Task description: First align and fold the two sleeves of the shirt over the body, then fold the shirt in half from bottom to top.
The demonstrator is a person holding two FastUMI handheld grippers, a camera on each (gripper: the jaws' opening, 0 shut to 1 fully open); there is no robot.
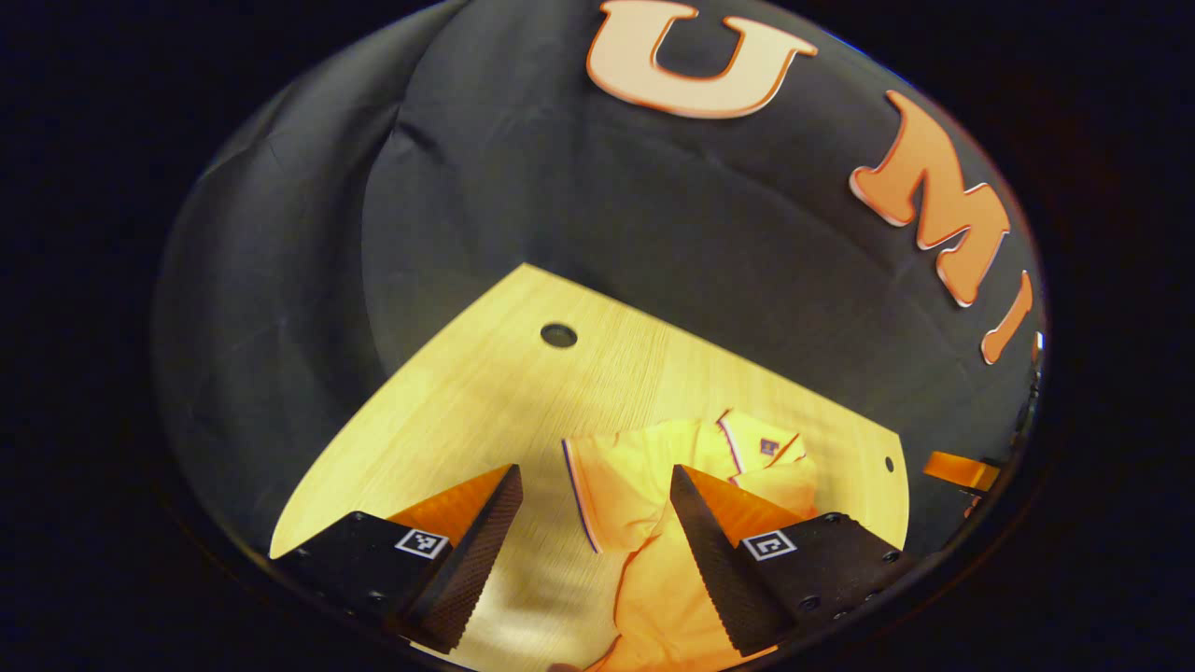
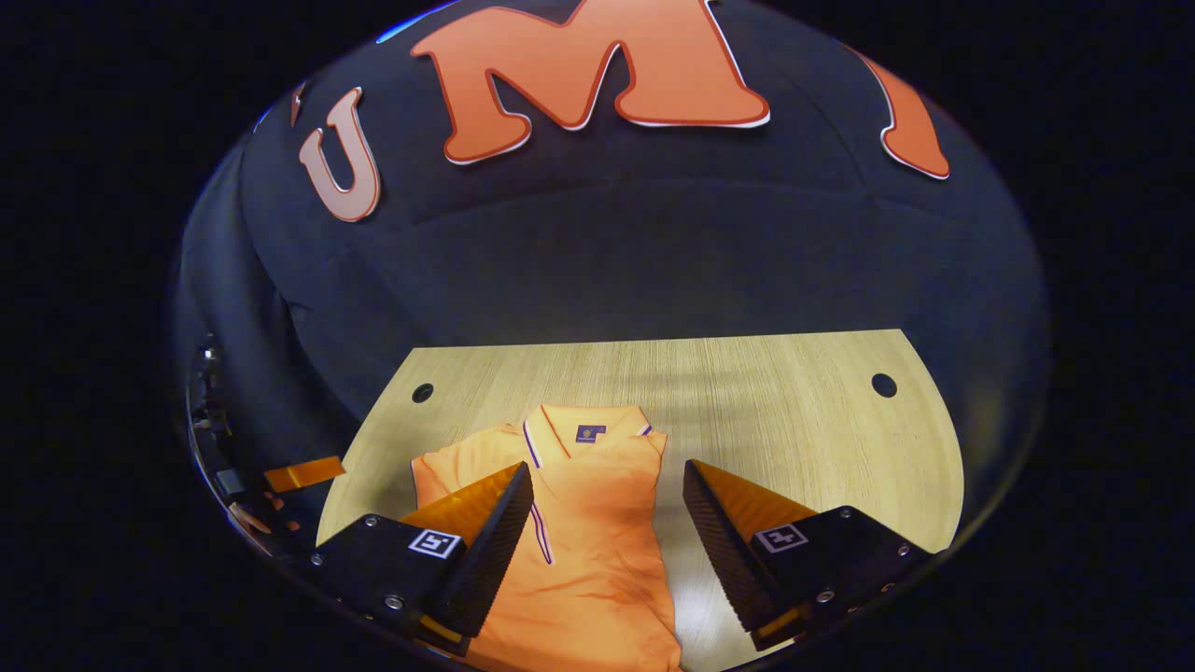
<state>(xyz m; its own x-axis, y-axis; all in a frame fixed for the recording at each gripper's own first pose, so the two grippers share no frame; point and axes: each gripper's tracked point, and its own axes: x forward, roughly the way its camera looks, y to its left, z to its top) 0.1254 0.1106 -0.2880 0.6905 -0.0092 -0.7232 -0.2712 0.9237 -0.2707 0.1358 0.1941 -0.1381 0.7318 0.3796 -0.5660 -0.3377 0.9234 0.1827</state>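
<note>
The orange shirt [image 2: 583, 523] lies flat on the wooden surface [image 2: 794, 401], with its collar toward the far wall and its body running toward the near edge. In the right gripper view the right side of the shirt makes a straight edge, so this sleeve seems folded over the body, while on the other side a part of the cloth lies out past the collar. In the left gripper view the same shirt [image 1: 653, 523] shows from the side, and a sleeve with a dark striped hem lies out on the wood. The right claw [image 2: 607, 485] hangs above the shirt with its fingers spread apart and nothing between them; one finger is over the cloth and the other is over the bare wood beside it. The left claw [image 1: 596, 485] is also spread and holds nothing, hovering over the sleeve hem. The surface has small round holes [image 2: 883, 385] near its far corners.
</note>
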